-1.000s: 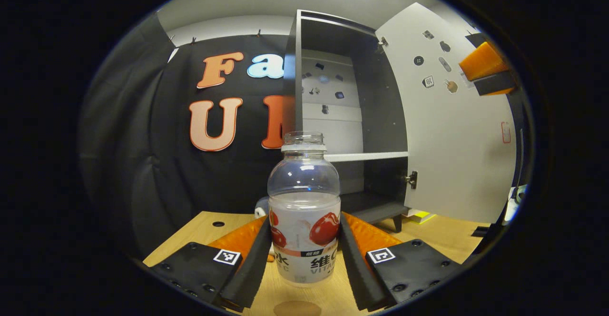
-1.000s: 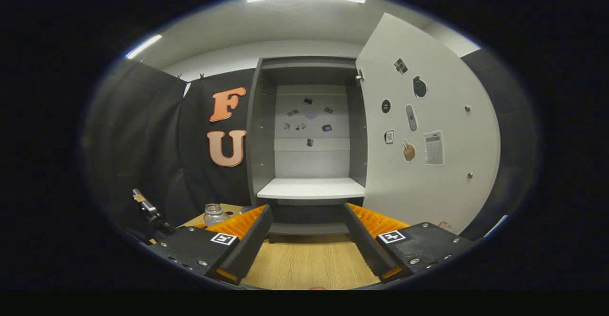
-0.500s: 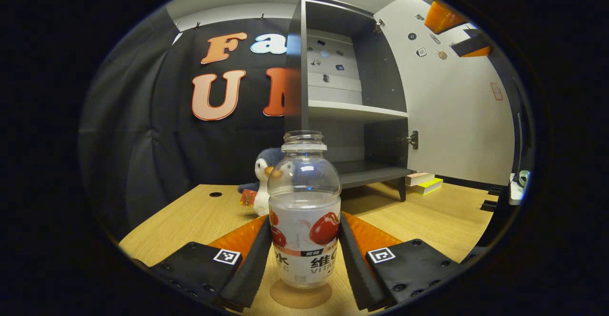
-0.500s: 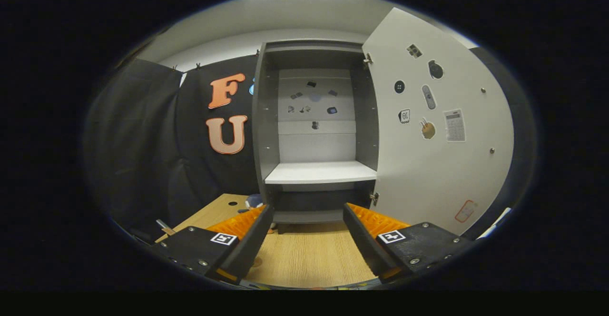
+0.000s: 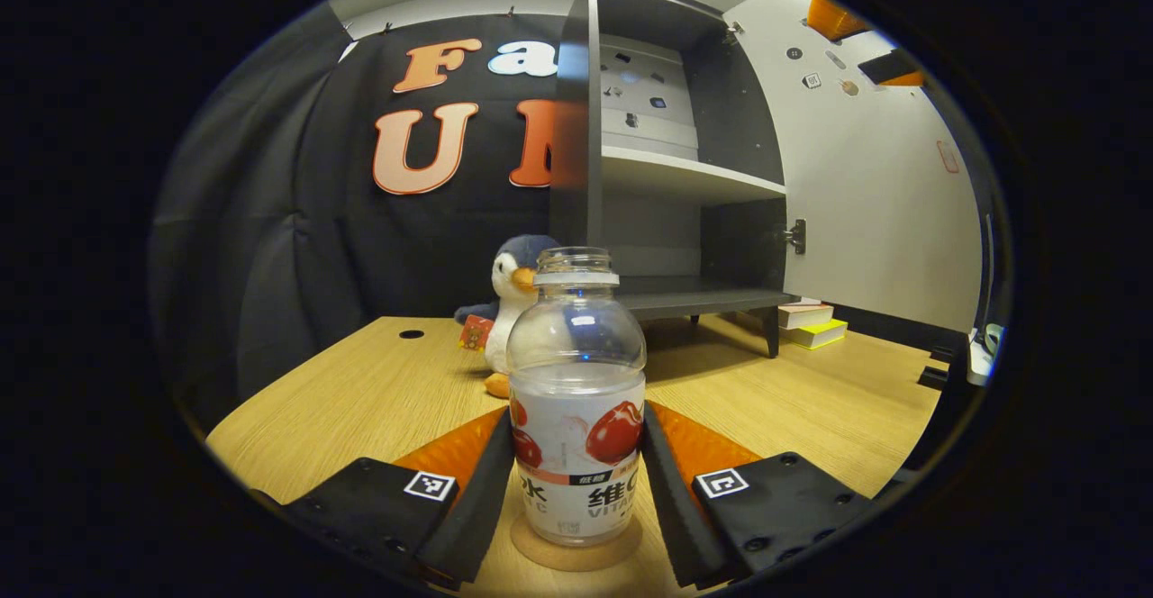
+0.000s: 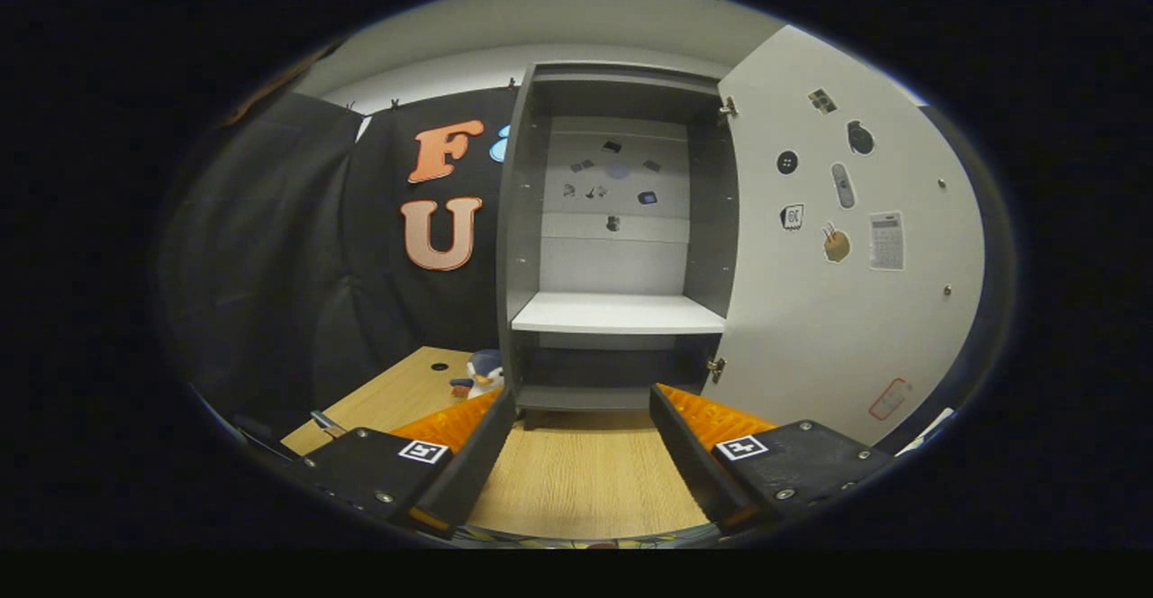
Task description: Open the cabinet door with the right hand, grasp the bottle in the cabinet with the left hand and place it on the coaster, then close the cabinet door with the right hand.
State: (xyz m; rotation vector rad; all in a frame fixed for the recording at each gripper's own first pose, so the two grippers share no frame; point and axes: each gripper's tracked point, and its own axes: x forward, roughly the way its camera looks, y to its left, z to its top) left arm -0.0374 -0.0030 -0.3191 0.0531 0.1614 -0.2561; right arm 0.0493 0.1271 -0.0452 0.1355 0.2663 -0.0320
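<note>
Wooden table [image 5: 360, 400] below open grey cabinet [image 6: 612, 247]

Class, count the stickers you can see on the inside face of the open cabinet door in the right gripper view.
7 on the cabinet door: six clustered across its upper half, one near its lower edge. Others may be too small to see.

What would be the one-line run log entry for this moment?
left gripper: shut on clear plastic bottle | bottle: on round coaster | right gripper: open | white cabinet door: open

Both tongs [image 5: 576, 490] carry screwed plates with square tag markers.
</note>
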